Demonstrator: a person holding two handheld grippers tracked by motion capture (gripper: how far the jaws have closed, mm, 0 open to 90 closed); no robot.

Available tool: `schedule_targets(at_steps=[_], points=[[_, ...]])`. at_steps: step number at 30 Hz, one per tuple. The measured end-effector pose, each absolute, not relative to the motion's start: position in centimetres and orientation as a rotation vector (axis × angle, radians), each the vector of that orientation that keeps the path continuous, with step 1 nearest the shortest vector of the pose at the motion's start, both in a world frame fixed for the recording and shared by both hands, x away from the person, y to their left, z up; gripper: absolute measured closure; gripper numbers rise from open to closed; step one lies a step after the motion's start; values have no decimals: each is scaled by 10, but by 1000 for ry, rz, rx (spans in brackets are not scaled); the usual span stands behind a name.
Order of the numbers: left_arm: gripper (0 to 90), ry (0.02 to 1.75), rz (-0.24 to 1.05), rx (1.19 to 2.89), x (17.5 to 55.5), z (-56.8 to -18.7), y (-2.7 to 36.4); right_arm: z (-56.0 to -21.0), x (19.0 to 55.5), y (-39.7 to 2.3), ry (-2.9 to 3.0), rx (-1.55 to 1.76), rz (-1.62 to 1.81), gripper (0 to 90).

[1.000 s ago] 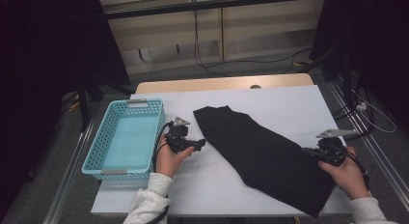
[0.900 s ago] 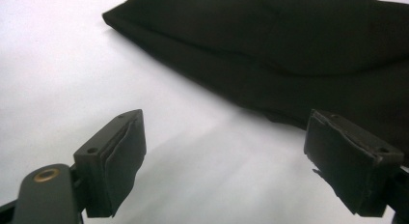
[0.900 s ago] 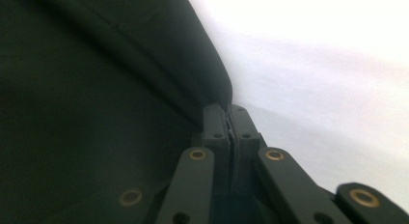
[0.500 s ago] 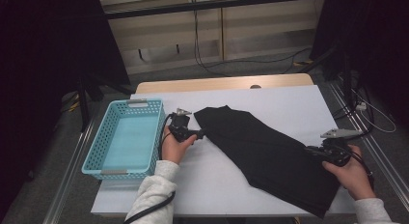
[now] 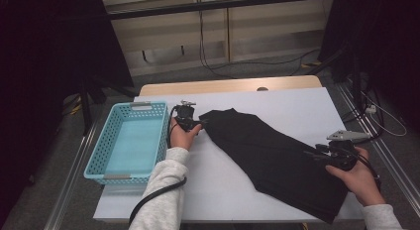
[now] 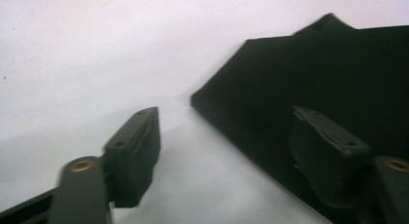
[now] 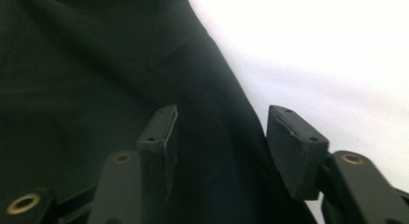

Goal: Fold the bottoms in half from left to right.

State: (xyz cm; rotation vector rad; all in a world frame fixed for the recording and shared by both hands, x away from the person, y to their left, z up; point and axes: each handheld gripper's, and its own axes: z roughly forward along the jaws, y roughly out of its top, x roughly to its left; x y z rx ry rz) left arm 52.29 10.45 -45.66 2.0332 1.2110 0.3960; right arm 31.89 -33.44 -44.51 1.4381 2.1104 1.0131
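basket (image 5: pixel 130 141) left on table (image 5: pixel 297 103) | cloth (image 5: pixel 277 158) right of it — grippers at cloth's ends

Light grey sleeves (image 5: pixel 161 200) — probably fleece; black grippers, brass screws.

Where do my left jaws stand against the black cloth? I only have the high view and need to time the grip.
Observer: In the left gripper view the left gripper straddles the edge of the black cloth, one jaw over white table, one over fabric. The jaws have just been closing but do not press it.
Operator: And the right one?
Observer: The right gripper has just been opening; the cloth's edge lies between its jaws, pads apart from it.
Operator: Is the cloth flat at the left corner?
Observer: Mostly; a small fold rises at its far tip.
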Motion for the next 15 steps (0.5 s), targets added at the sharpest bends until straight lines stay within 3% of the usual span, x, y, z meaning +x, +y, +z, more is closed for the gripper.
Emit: schedule_targets(at_steps=[3, 6, 11, 15], points=[[375, 1199, 410, 2053, 525, -462, 103, -444, 319, -331, 2120, 1419, 1016, 449], [496, 1192, 396, 2079, 526, -459, 105, -444, 318, -327, 2127, 1406, 1020, 448], [837, 1153, 296, 2078, 525, -459, 108, -443, 318, -322, 2137, 1387, 1026, 449], [894, 1182, 286, 2089, 523, -455, 109, -443, 318, -320, 2145, 1375, 1017, 448]])
